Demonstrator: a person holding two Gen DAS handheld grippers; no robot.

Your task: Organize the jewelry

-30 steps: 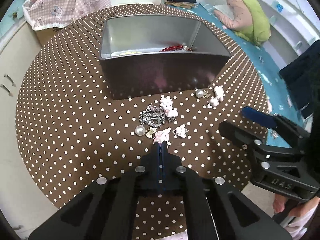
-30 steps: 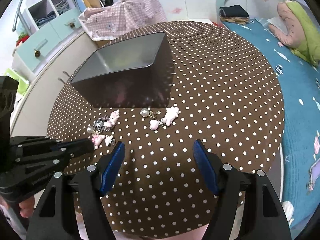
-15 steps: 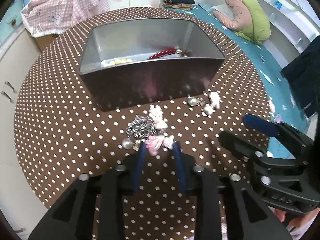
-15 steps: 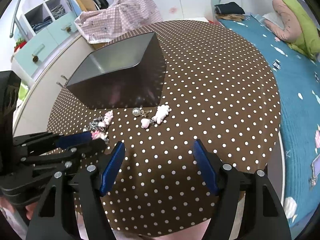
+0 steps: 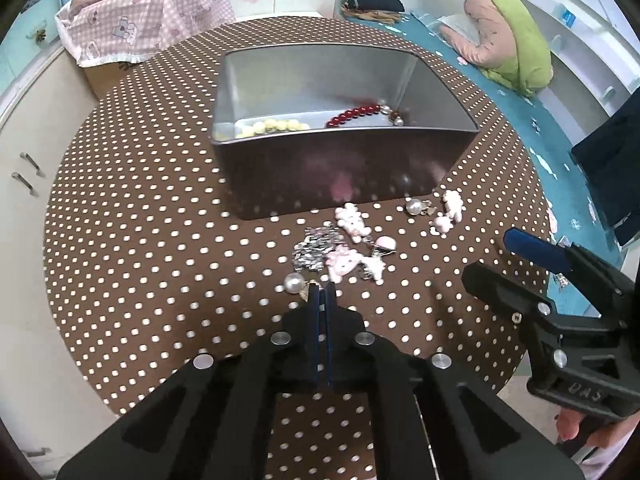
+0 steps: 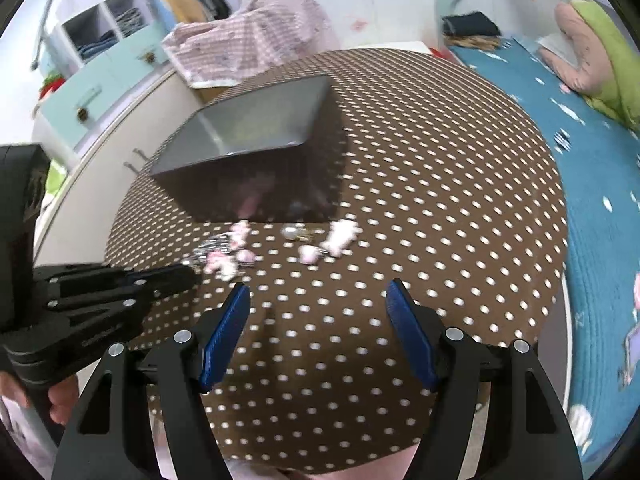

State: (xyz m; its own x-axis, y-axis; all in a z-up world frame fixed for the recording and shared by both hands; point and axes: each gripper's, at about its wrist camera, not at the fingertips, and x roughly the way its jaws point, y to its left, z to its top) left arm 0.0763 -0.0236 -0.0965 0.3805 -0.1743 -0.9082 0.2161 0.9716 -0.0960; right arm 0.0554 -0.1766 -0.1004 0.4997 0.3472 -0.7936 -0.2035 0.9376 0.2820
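Note:
A grey metal tin stands on the round polka-dot table; it holds a red bead string and yellow beads. In front of it lies a jewelry pile of pink charms, silver chain and a pearl. A second charm cluster lies to the right. My left gripper is shut at the pile's near edge; whether it pinches a piece is hidden. My right gripper is open and empty above the table, short of the charms.
A pink checked cloth lies beyond the table's far edge. White cupboards stand to the left. A blue mat with a pink and green cushion lies to the right. The tin blocks the far side.
My left gripper opened around the pile's near edge half a second ago and has now shut there. The pink charms shifted slightly. My right gripper stayed open and drifted a little.

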